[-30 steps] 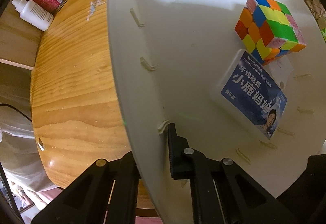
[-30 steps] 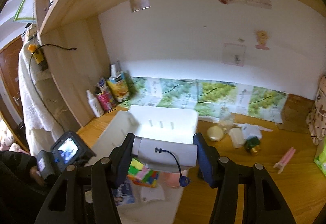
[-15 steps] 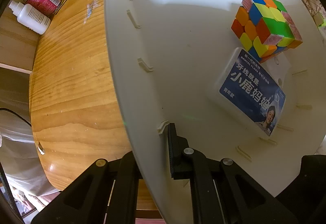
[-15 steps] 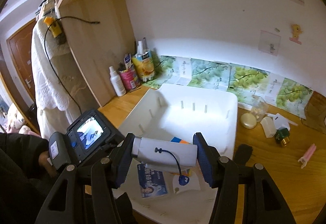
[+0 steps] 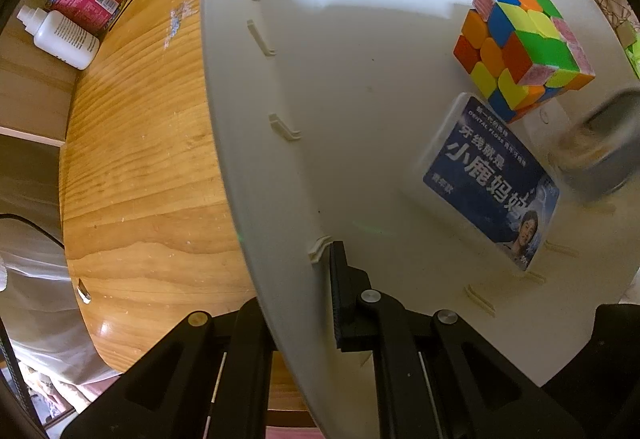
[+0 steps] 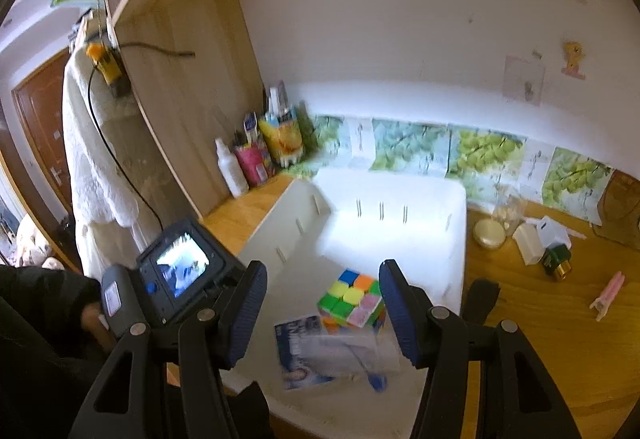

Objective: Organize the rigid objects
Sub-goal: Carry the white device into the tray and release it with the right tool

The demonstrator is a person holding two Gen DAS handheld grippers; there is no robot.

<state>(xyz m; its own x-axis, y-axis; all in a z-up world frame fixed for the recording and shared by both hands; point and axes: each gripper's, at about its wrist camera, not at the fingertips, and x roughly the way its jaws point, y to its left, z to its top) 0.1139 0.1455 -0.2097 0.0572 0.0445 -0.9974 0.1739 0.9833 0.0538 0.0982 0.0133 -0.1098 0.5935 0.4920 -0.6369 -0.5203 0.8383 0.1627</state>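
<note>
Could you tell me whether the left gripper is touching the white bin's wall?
Touching: the left wrist view shows the left gripper shut on the white bin wall.

Bright light pools on the white bin (image 6: 400,239); fisheye edges curve and darken.
A falling grey cylinder (image 5: 600,147) is smeared by motion blur.

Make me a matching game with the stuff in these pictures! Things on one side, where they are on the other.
Things:
1. puzzle cube
2. white bottle
3. pink clip
4. left gripper

Places:
A. clamped on the bin's wall
B. on the desk, right of the bin
C. inside the white bin
D. by the wooden side panel

Pairs: 1-C, 2-D, 3-B, 4-A
</note>
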